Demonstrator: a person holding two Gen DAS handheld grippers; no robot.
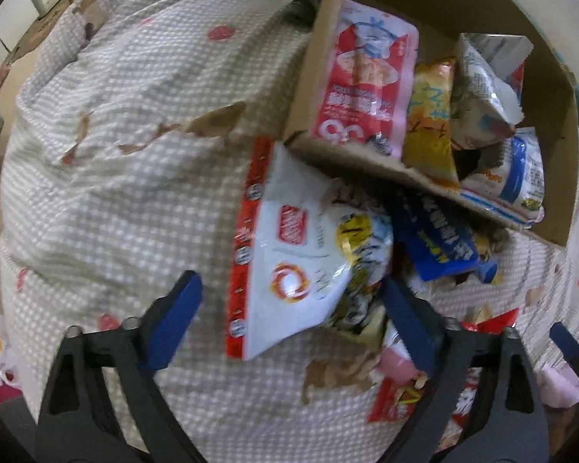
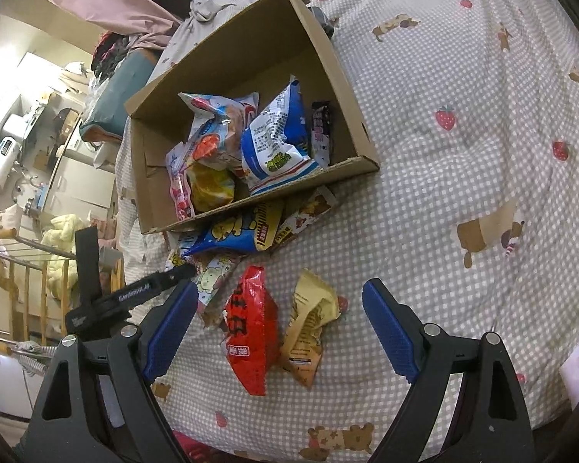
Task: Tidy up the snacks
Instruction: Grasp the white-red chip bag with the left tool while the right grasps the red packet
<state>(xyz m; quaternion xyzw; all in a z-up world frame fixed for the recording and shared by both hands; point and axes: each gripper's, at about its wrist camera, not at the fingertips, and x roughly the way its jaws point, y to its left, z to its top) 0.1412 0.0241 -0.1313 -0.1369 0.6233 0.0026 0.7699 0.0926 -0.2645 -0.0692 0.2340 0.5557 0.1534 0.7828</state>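
Left gripper (image 1: pixel 289 316) jaws apart, white snack bag (image 1: pixel 289 270) between its fingers; a corner-only pinch could let it slip, right gripper (image 2: pixel 278 332) gaping too

"35" upside down, red-white packet (image 1: pixel 363 77)

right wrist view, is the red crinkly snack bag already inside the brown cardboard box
No, the red crinkly snack bag lies on the checked bedspread, outside the brown cardboard box.

Black tool (image 2: pixel 280 332), blue ribbed pads (image 2: pixel 390 332)
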